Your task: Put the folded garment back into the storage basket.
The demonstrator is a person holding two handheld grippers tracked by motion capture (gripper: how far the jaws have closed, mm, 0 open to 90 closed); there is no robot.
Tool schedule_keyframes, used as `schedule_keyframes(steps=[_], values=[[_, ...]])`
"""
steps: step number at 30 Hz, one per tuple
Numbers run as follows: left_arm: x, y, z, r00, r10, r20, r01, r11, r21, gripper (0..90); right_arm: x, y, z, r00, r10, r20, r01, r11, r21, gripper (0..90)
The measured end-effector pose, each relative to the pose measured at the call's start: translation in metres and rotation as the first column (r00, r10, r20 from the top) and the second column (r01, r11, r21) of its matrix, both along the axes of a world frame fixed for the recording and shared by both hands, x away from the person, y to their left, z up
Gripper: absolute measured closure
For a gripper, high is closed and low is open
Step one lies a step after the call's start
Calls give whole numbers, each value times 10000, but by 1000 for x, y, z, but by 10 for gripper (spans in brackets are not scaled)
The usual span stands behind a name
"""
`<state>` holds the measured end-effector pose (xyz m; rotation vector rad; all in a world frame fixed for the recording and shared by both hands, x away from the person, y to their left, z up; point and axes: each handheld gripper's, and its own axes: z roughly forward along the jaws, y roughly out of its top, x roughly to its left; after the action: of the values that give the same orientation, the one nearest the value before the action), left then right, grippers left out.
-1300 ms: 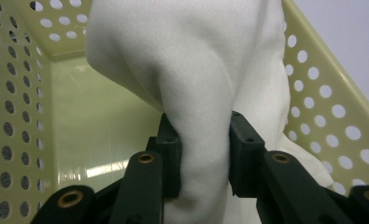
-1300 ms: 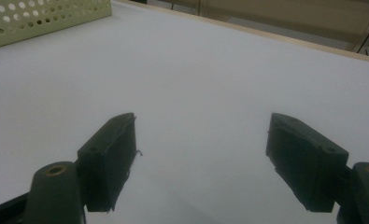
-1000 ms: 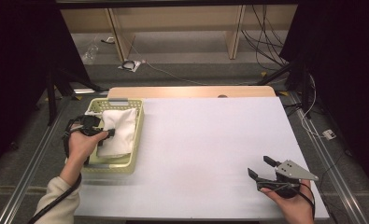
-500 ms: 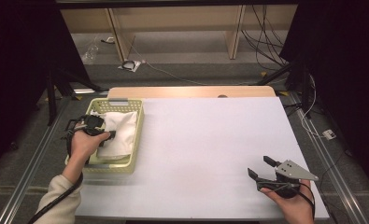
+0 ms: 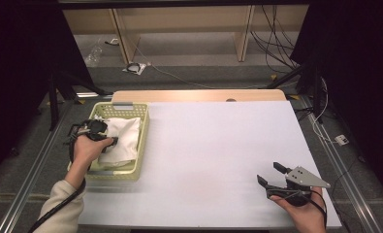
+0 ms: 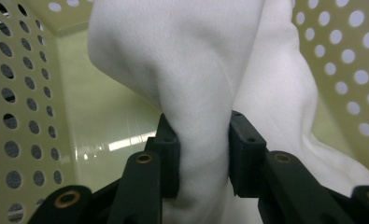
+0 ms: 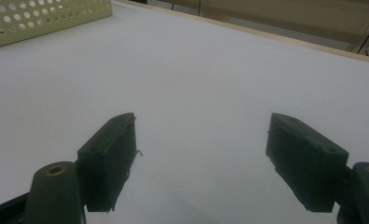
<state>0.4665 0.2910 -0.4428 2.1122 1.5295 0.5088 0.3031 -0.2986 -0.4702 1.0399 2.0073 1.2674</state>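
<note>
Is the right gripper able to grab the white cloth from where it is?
Probably not: the right gripper sits open at the table's far side from the basket, where the left gripper pinches the white cloth.

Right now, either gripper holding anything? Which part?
The left gripper pinches a bunched fold of the white cloth inside the basket. The right gripper is open, holding nothing.

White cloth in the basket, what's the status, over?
Left gripper shut on white cloth, inside yellow basket. Right gripper open, empty, low over bare table. Nothing in the way.
</note>
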Motion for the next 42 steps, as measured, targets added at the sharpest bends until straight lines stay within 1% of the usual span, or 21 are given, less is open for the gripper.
schedule_keyframes(steps=[2,7,13,16,22,33,37,42], values=[[1,1,-1,10000,43,-24,-43,10000,19,680,0,0,0,10000,-4,4,4,10000,2,253],[2,4,0,10000,54,-44,-53,9996,262,680,0,0,0,10000,6,17,-6,10000,-13,253],[4,7,-1,9998,196,-2,-196,9995,233,677,0,0,0,10000,3,9,-3,10000,20,253],[5,8,-1,9999,151,-17,-150,9994,311,676,0,0,0,10000,-1,-14,1,10000,-6,253],[7,9,-3,9998,210,22,-211,9993,314,675,0,1,0,10000,29,46,-29,10000,4,253],[11,11,-4,9997,252,-77,-247,9983,521,665,0,1,0,10000,19,20,-19,10000,-32,253],[13,11,-4,9997,219,-100,-212,9975,667,660,0,1,0,10000,18,34,-18,10000,12,253],[14,10,-4,9995,304,-78,-297,9963,807,630,0,1,0,10000,39,30,-39,10000,5,253]])
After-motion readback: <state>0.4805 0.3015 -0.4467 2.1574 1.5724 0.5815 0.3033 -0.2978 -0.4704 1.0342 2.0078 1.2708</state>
